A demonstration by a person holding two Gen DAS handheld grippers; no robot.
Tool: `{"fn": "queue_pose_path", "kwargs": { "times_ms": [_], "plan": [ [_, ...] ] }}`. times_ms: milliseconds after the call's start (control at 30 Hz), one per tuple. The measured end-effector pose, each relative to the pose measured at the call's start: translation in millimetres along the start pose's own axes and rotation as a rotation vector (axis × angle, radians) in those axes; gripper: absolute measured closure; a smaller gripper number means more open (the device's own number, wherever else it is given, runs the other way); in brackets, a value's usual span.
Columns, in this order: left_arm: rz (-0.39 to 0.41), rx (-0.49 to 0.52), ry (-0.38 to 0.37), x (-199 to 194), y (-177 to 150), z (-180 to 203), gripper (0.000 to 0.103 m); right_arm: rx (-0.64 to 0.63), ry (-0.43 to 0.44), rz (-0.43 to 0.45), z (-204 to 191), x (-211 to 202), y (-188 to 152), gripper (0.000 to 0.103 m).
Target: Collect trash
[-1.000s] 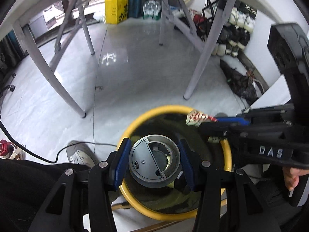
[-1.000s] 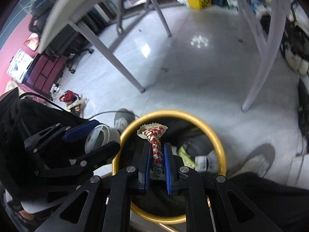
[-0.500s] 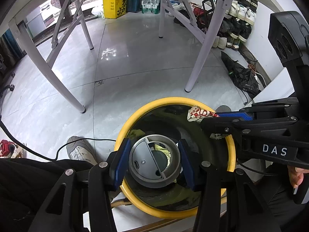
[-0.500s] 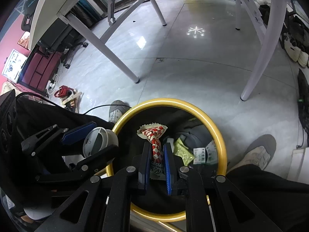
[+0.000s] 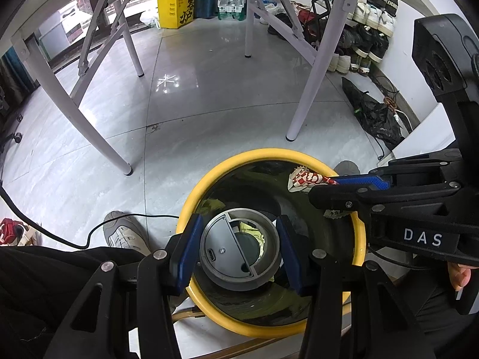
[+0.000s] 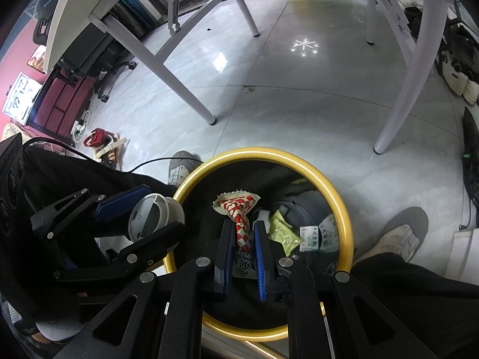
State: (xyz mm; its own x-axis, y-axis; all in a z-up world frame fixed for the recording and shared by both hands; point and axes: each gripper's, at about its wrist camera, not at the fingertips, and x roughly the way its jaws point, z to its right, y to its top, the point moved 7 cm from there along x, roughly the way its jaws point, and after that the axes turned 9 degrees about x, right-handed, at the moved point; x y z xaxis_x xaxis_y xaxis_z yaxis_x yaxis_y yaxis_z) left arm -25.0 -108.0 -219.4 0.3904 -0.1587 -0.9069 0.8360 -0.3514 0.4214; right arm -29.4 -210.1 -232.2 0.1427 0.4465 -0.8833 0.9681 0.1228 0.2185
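Trash bin (image 6: 344,218), yellow-rimmed and black-lined, is standing on the grey floor (image 5: 209,113) with wrappers lying inside. Left gripper (image 5: 239,246) is gripping a grey round lidded container (image 5: 239,246) above the bin's near-left rim. Right gripper (image 6: 242,233) is pinching a red-and-white checked wrapper (image 6: 238,209) tightly, hanging over the bin's opening.

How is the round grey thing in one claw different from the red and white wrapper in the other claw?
The grey canister is round, hard and plain; the red and white wrapper is thin, crumpled and checked. The left gripper stands wide around the canister, while the right gripper pinches the wrapper almost shut. Both hang over the yellow-rimmed bin.
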Motion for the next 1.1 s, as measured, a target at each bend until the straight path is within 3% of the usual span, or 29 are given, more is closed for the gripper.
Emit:
{"fn": "queue_pose_path", "kwargs": {
  "times_ms": [400,467,533,700,800,867,900,933,1033,1100],
  "plan": [
    [-0.003,0.005,0.006,0.8,-0.4,-0.4,0.059,-0.004,-0.017,-0.016,0.9,3.2,-2.9,0.087],
    [-0.002,0.012,0.011,1.1,-1.1,0.6,0.059,0.002,-0.026,-0.013,2.9,3.1,-2.6,0.077],
    [-0.003,0.018,0.014,1.0,-1.2,1.2,0.059,0.006,-0.033,-0.006,3.9,1.8,-2.1,0.051],
    [-0.006,0.012,0.017,1.8,-0.7,0.9,0.059,0.017,-0.035,0.008,7.2,-0.6,0.1,0.046],
    [-0.015,0.012,0.023,3.5,-0.9,1.1,0.058,0.029,-0.035,0.020,9.1,-2.8,2.3,0.029],
    [-0.035,0.009,0.058,6.6,-2.8,-1.8,0.044,0.037,-0.038,0.028,11.2,-4.1,3.6,0.022],
    [-0.042,0.009,0.074,7.5,-2.6,-2.1,0.017,0.044,-0.042,0.030,12.6,-4.3,4.0,0.020],
    [-0.048,0.008,0.084,8.8,-3.0,-3.0,0.001,0.052,-0.050,0.033,14.4,-4.2,4.7,0.015],
    [-0.047,0.019,0.088,8.9,-3.3,-0.8,0.001,0.064,-0.059,0.048,16.6,-5.0,6.7,0.002],
    [-0.061,0.027,0.111,11.6,-5.7,-1.8,0.001,0.062,-0.063,0.057,16.5,-5.6,7.5,0.000]
  ]
}}
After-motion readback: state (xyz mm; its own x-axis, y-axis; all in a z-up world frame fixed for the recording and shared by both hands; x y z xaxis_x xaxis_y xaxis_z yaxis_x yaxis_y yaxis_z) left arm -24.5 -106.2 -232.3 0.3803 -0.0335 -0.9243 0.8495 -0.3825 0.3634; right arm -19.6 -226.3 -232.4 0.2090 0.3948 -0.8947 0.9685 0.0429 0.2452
